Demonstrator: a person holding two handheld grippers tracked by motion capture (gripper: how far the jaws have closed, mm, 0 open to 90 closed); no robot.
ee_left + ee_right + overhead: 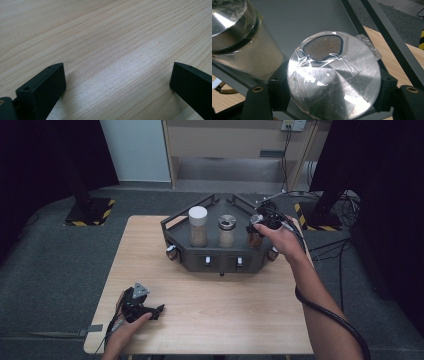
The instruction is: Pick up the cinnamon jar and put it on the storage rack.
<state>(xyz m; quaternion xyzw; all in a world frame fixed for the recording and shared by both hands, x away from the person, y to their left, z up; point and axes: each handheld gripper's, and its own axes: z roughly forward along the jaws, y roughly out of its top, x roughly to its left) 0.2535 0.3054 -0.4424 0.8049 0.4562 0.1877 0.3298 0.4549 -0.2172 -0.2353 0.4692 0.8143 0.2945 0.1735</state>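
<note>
While the high view looks down on the wooden table (210,310), the right gripper (260,222) sits over the rightmost of three jars standing in a dark grey angular tray (172,222) at the table's far side. That jar, a spice shaker (255,237) with a metal lid, stands at the tray's right end; a second metal-lidded shaker (226,231) is in the middle and a white-capped jar (198,226) at the left. The left gripper (159,310) lies low near the table's near left corner, well apart from the tray.

Seen along the left gripper view, its two black jaws stand wide apart with nothing between them, over bare wood grain (112,45).

Looking along the right gripper view, the jaws are closed on the round steel lid (334,75) of the spice shaker, one pad at each side of its rim. The lid has a dark pouring opening (323,48) covered by wrinkled clear tape, and the neighbouring shaker (239,42) stands just beside it at upper left, inside the tray's rail (387,37).

My judgement is that the step in hand is lifting this shaker out. To do it well, keep the grip square across the lid's widest line, pull straight up so the body clears the neighbour and rail, and avoid tilting, since smooth metal can slip between the pads
</note>
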